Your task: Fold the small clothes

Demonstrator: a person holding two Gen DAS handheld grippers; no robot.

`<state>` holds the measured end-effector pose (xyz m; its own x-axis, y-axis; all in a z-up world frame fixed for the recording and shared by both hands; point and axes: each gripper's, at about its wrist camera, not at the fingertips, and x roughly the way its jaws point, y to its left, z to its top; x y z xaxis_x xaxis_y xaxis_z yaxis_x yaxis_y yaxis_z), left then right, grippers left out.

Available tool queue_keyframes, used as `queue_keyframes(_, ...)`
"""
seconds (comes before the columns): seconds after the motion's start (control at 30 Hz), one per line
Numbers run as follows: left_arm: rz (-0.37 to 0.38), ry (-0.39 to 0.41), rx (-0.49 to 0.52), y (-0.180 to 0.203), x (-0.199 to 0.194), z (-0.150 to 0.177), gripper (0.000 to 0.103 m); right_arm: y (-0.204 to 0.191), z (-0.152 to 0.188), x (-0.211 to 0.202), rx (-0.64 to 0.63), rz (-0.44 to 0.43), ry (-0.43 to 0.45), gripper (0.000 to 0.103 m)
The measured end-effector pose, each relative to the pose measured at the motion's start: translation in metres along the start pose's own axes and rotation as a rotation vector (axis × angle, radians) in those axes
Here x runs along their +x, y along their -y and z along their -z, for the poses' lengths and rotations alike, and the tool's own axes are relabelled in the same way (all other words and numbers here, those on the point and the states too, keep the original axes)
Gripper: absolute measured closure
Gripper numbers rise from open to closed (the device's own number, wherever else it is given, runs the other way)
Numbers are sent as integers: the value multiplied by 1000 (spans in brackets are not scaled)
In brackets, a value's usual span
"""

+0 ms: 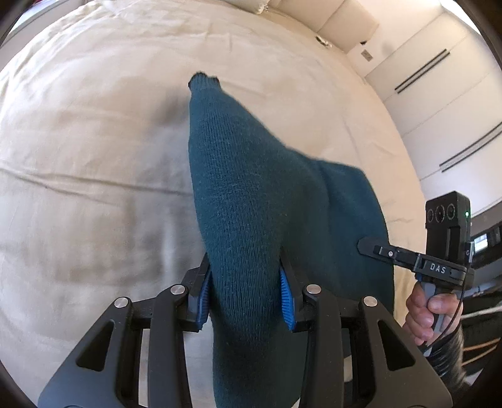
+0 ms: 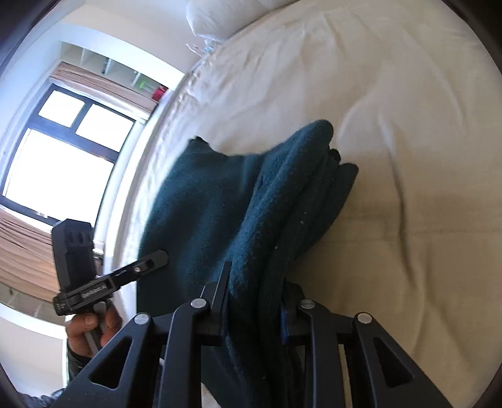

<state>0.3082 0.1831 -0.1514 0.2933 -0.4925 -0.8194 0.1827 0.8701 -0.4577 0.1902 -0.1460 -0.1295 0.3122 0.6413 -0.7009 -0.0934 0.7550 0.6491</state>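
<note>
A dark teal knitted garment (image 1: pixel 248 175) hangs above a cream bed sheet (image 1: pixel 94 150). My left gripper (image 1: pixel 246 271) is shut on a thick fold of it, with the blue pads (image 1: pixel 287 295) pressing both sides. One ribbed cuff (image 1: pixel 204 80) points away from me. At the right edge a hand (image 1: pixel 429 310) carries my right gripper (image 1: pixel 373 246), its tip at the garment's edge. In the right wrist view the right gripper (image 2: pixel 259 279) is shut on bunched layers of the same garment (image 2: pixel 219 204), and the left gripper (image 2: pixel 153 259) holds the cloth's far side.
The bed sheet (image 2: pixel 392 157) spreads wide around the garment. A white pillow (image 2: pixel 210 18) lies at the bed's far end, and a bright window (image 2: pixel 62 157) stands beyond the bed edge. Pale wardrobe doors (image 1: pixel 439 94) and an upholstered headboard (image 1: pixel 345 18) border the bed.
</note>
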Motion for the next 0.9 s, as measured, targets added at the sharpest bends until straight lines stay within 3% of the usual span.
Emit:
queue_keyframes(0.1,31,2,-31,-18,17,3,58,18,5,11,43,-1,-10,73)
queue_keyframes(0.17,45,25,-38,-23,20,7,51,27,9,12,48,-9,2,58)
queue_keyframes(0.27,46,61,-39,-27,17,15,47,39,15,5,96,-41,30,52)
queue_keyframes(0.33,18,86,-32,-31,4,29,46,41,20,-6,99,-14,56,46)
queue_keyframes(0.37,-11,106,-16,-28,-2,32,46,39,23,-14,81,15,73,45)
queue_keyframes(0.47,-231,249,127,4,-43,54,43,25,30,-39,37,115,132,45)
queue_keyframes(0.53,-388,380,237,28,-68,68,32,13,40,-60,-4,191,199,45)
queue_keyframes(0.6,-451,497,286,44,-92,82,13,-6,51,-81,-52,246,290,43)
queue_keyframes(0.67,-493,631,316,62,-117,98,0,-25,61,-98,-95,272,375,38)
queue_keyframes(0.73,-552,789,357,87,-140,119,0,-41,68,-118,-130,288,468,28)
queue_keyframes(0.8,-593,865,399,104,-156,129,0,-60,71,-133,-164,301,541,23)
queue_keyframes(0.9,-589,849,422,120,-170,134,0,-86,80,-157,-209,305,620,10)
